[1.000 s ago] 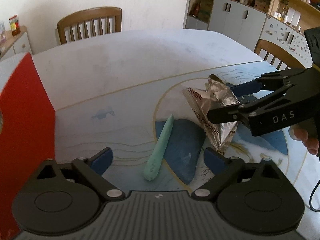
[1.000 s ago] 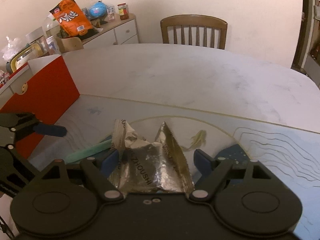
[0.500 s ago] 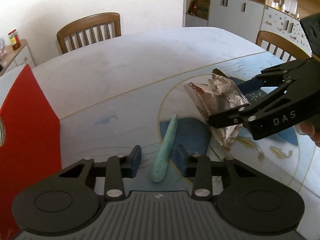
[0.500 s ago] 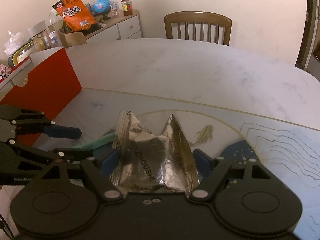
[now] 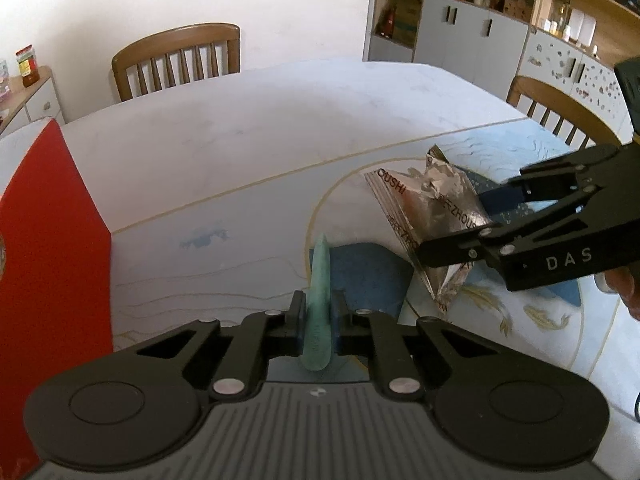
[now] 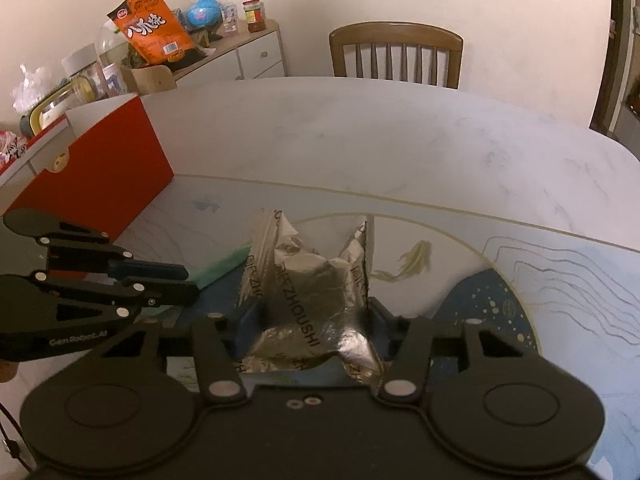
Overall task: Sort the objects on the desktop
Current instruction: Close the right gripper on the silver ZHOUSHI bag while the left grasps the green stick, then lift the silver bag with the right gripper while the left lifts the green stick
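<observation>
Both fingers of the left gripper (image 5: 317, 320) are pressed together on the thick end of a pale green tapered stick (image 5: 319, 300), which lies on the patterned mat (image 5: 240, 232) and points away toward the far side. To the right of it, the right gripper (image 6: 312, 316) has its two blue pads (image 6: 246, 318) on either side of a crumpled silver foil wrapper (image 6: 308, 292); its jaws are closing and the pads already touch the foil on both sides. This wrapper stands open upward on the mat, near the drawing of a yellow fish (image 6: 412, 260), and some dark letters are printed on it. In the right wrist view the left gripper is seen at the left side, with the green stick between its tips, close beside the wrapper but not touching it. Further left, a red box (image 5: 44, 248) stands at the edge of the mat. Behind the mat the white table (image 5: 260, 120) continues, and at its far side there is a wooden chair (image 5: 176, 60).
</observation>
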`<move>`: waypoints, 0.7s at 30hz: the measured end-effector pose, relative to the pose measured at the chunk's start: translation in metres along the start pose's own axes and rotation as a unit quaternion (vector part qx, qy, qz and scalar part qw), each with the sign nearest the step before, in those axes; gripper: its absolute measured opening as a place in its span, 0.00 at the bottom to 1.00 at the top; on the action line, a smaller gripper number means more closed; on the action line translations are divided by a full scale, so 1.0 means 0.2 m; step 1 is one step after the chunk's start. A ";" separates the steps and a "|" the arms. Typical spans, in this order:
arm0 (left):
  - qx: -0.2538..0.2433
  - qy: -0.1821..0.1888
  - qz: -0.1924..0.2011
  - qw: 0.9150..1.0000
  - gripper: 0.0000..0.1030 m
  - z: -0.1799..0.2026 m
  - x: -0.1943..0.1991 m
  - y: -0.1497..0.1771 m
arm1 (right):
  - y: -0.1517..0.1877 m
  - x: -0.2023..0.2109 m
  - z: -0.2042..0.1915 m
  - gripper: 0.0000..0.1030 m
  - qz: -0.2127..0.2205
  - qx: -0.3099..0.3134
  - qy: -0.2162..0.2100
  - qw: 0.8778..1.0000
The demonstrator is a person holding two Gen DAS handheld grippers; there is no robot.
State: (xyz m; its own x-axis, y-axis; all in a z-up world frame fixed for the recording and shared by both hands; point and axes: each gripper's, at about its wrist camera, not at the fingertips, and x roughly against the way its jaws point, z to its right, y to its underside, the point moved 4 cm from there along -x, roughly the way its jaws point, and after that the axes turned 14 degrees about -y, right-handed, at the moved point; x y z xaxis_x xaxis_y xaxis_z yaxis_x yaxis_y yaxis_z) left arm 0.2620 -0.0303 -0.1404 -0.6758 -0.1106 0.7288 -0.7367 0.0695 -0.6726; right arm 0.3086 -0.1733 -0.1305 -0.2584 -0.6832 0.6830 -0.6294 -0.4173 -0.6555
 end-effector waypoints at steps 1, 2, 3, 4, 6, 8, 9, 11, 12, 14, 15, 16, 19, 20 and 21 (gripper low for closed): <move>0.002 0.001 0.000 1.000 0.10 0.00 0.00 0.00 | 0.00 0.01 0.00 0.53 0.001 -0.001 -0.001 1.000; 0.004 0.002 0.000 1.000 0.10 -0.01 0.00 0.00 | 0.00 0.01 -0.01 0.53 0.002 -0.001 -0.002 1.000; 0.005 0.002 0.002 1.000 0.10 -0.01 0.01 -0.01 | 0.00 0.02 -0.01 0.53 0.003 0.000 -0.002 1.000; 0.006 0.003 0.003 1.000 0.10 -0.01 0.01 -0.01 | 0.00 0.02 -0.02 0.53 0.004 0.000 -0.001 1.000; 0.008 0.005 0.005 1.000 0.10 -0.01 0.02 -0.01 | -0.01 0.04 -0.02 0.53 0.006 -0.001 -0.001 1.000; 0.011 0.008 0.005 1.000 0.10 -0.01 0.03 -0.01 | -0.01 0.05 -0.03 0.53 0.005 -0.003 0.000 1.000; 0.012 0.009 0.006 1.000 0.10 -0.01 0.04 -0.01 | -0.01 0.05 -0.03 0.53 0.006 -0.002 0.002 1.000; 0.013 0.011 0.007 1.000 0.10 -0.02 0.05 -0.02 | -0.01 0.07 -0.04 0.53 0.006 -0.002 0.003 1.000; 0.014 0.011 0.009 1.000 0.10 -0.02 0.06 -0.02 | -0.01 0.07 -0.05 0.53 0.007 -0.002 0.005 1.000; 0.016 0.013 0.013 1.000 0.10 -0.03 0.08 -0.02 | -0.02 0.09 -0.06 0.53 0.010 -0.003 0.008 1.000; 0.017 0.013 0.014 1.000 0.10 -0.03 0.09 -0.03 | -0.02 0.10 -0.06 0.53 0.011 -0.002 0.008 1.000; 0.019 0.014 0.016 1.000 0.10 -0.03 0.10 -0.03 | -0.02 0.11 -0.07 0.53 0.012 -0.002 0.009 1.000; 0.020 0.016 0.023 0.999 0.10 -0.04 0.15 -0.04 | -0.03 0.15 -0.09 0.53 0.017 0.000 0.013 1.000; 0.020 0.016 0.027 0.999 0.03 -0.04 0.16 -0.04 | -0.03 0.16 -0.10 0.53 0.019 0.000 0.013 1.000; 0.019 0.017 0.029 0.999 0.03 -0.04 0.18 -0.04 | -0.03 0.17 -0.11 0.53 0.021 0.000 0.012 1.000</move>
State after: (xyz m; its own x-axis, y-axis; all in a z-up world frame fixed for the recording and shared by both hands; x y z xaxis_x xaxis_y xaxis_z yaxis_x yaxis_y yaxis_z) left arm 0.2438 -0.0263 -0.1080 -0.7188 -0.0735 0.6913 -0.6947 0.0373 -0.7183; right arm 0.2881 -0.1803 -0.0961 -0.3018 -0.6854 0.6626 -0.6183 -0.3883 -0.6833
